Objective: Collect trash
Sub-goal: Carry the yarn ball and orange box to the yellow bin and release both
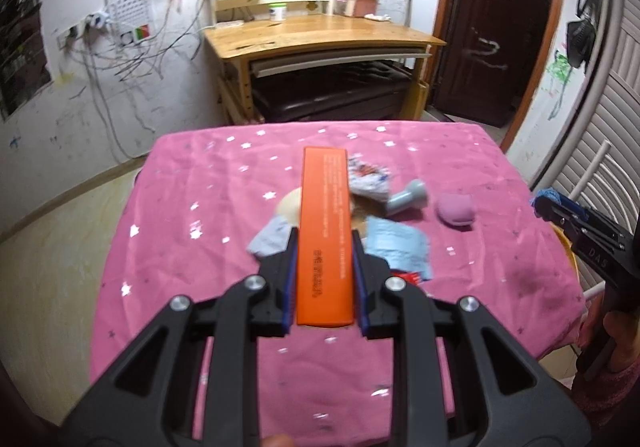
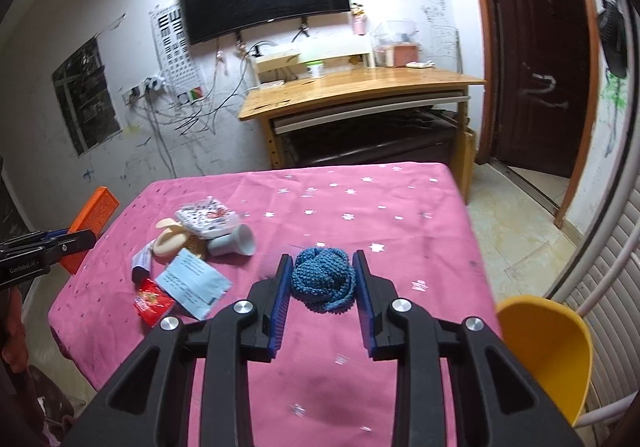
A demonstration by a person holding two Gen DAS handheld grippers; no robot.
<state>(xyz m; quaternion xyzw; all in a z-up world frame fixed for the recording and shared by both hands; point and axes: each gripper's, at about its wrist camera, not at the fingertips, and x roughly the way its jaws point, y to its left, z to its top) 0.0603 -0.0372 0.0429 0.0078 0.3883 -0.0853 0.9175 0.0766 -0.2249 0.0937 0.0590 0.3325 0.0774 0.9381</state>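
Note:
My left gripper [image 1: 324, 235] is shut on a long orange box [image 1: 326, 215] and holds it above the pink star-printed tablecloth [image 1: 208, 207]. The right wrist view shows the same box [image 2: 96, 213] and left gripper [image 2: 52, 241] at the table's left edge. My right gripper [image 2: 322, 255] is shut on a blue knitted bundle [image 2: 322, 281], and it shows in the left wrist view [image 1: 540, 203] off the table's right side. Loose trash lies mid-table: a patterned wrapper [image 2: 206, 221], a grey funnel-shaped piece [image 2: 236, 241], a light blue packet [image 2: 192, 281] and a red sachet [image 2: 154, 301].
A yellow bin [image 2: 548, 347] stands by the table's right front corner. A pink round pad [image 1: 456, 209] lies right of the trash pile. Behind the table are a wooden desk [image 1: 320, 33], a wall screen and a dark door [image 1: 496, 27]. A hand [image 1: 616, 331] holds the right gripper.

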